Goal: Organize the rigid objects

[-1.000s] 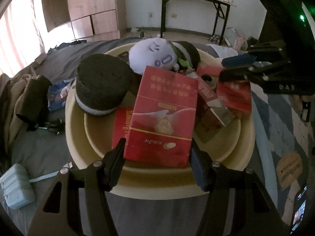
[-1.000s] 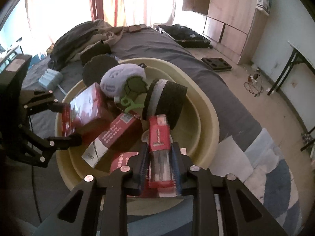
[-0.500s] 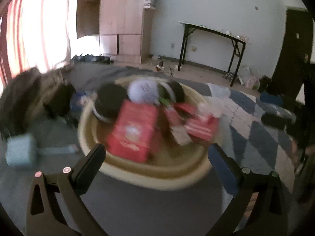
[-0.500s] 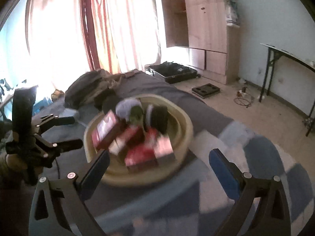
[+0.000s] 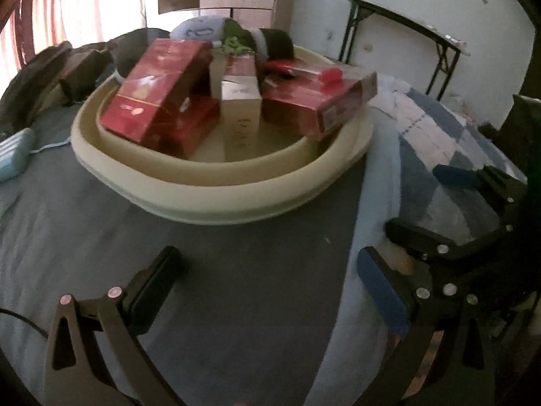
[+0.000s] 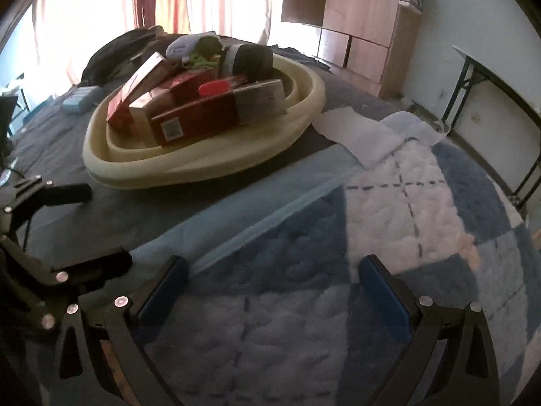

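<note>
A cream basin (image 5: 216, 199) (image 6: 209, 165) rests on the bed, piled with several red boxes (image 5: 159, 91) (image 6: 199, 115), a pale box (image 5: 241, 101), a lilac plush toy (image 5: 199, 28) (image 6: 184, 45) and a dark roll (image 6: 252, 59). My left gripper (image 5: 267, 270) hovers over the grey sheet in front of the basin, open and empty. My right gripper (image 6: 270, 275) hangs over the blue quilt, also open and empty. Each gripper shows at the edge of the other's view: the right gripper (image 5: 429, 203) and the left gripper (image 6: 98, 226).
A blue-and-white quilt (image 6: 405, 230) covers the bed's right side and a grey sheet (image 5: 209, 287) the left. A light blue pack (image 5: 13, 155) and dark clothes (image 5: 50, 74) lie left of the basin. A wardrobe (image 6: 358, 23) and a folding table (image 5: 402, 30) stand behind.
Both grippers let go of their red boxes in the basin, opened wide and drew back and down toward the bed's near side. The boxes stay in the basin.
</note>
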